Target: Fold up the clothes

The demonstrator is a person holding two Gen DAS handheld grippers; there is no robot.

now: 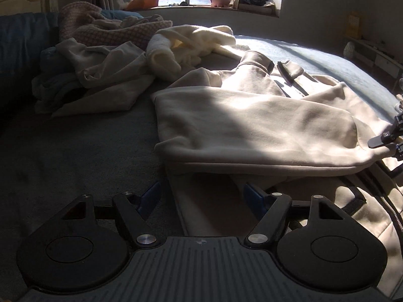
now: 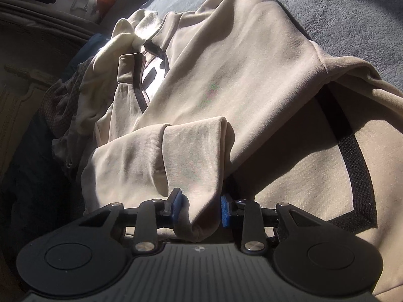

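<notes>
Carpet (image 1: 75, 151) lies bare to my left of the beige zip jacket (image 1: 252, 125), which stretches collar-away toward the window, one sleeve (image 2: 191, 166) folded across it. My right gripper (image 2: 200, 209) pinches that sleeve's cuff; my left gripper (image 1: 201, 196) hovers spread, empty, over the hem.

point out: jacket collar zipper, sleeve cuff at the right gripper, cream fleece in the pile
collar zipper (image 1: 284, 73), left wrist view, dark toothed edge.
sleeve cuff (image 2: 199, 166), right wrist view, middle of cuff.
cream fleece (image 1: 191, 41), left wrist view, sunlit top fold.
</notes>
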